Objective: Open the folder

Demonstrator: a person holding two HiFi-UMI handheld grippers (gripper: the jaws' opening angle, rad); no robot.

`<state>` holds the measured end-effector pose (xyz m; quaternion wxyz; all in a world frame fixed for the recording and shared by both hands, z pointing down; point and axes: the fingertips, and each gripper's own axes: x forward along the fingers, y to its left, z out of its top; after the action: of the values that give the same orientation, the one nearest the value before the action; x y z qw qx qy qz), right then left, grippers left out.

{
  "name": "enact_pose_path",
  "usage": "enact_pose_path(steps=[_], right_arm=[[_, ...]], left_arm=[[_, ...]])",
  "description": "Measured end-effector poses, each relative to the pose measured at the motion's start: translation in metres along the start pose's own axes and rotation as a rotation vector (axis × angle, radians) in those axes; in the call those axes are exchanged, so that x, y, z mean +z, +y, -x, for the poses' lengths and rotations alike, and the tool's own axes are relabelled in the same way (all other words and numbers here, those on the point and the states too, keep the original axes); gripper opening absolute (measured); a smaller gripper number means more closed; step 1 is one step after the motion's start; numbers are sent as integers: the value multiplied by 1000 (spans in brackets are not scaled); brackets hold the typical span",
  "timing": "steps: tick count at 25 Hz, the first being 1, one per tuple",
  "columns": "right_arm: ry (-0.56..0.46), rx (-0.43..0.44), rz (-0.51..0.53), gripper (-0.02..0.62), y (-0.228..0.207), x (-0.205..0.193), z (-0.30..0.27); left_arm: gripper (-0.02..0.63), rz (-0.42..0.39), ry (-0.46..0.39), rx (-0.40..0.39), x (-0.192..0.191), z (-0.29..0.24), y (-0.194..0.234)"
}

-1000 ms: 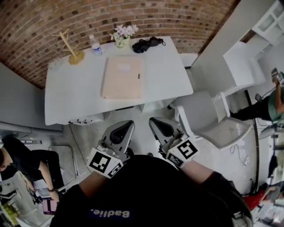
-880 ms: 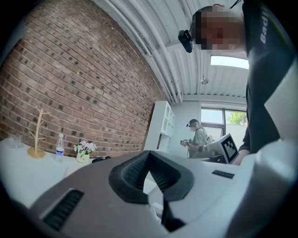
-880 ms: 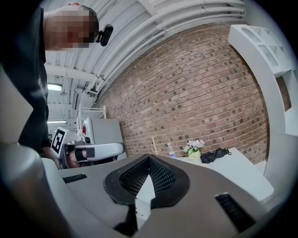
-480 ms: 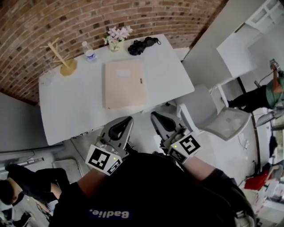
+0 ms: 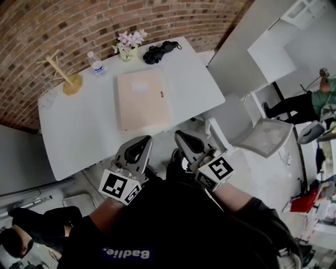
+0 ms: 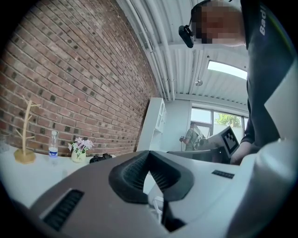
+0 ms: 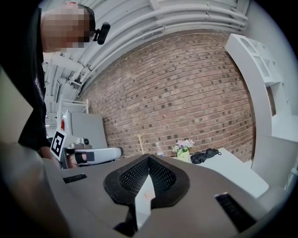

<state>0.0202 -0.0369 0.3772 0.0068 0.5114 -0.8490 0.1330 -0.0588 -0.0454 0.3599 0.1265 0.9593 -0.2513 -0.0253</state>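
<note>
Fingers [image 6: 130,176] together, flowers [image 5: 128,38] in vase [image 5: 125,54], folder [image 5: 143,100] closed

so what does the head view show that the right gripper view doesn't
Only the head view: the tan folder lying closed on the table, and the white chair beside it.
Only the right gripper view: the ceiling pipes, and the right tongs seen tip-on, tips together with nothing gripped.
Both: the brick wall, the flowers, the black bundle, the bottle and the wooden stand along the table's far edge.
</note>
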Motion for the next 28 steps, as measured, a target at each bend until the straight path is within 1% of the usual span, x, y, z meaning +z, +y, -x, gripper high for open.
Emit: enact_pose_path(steps=[3, 8, 13, 17, 23, 28], right_arm=[[10, -8, 9, 28, -8, -4, -2], [52, -32, 26, 28, -32, -23, -8], [92, -53, 13, 28, -57, -45, -17], [133, -48, 2, 28, -75, -66, -26], [184, -46, -8, 28, -108, -96, -42], [247, -27, -15, 28, -126, -123, -57]], left_arm=[[-2, -14, 15, -3, -5, -5, 3], [-2, -48, 84, 5, -28, -19, 10], [-2, -82, 154, 23, -53, -36, 19], [-2, -108, 214, 47, -75, -54, 29], [-2, -154, 315, 44, -114, -83, 35], [0, -190, 408, 54, -147, -100, 42]])
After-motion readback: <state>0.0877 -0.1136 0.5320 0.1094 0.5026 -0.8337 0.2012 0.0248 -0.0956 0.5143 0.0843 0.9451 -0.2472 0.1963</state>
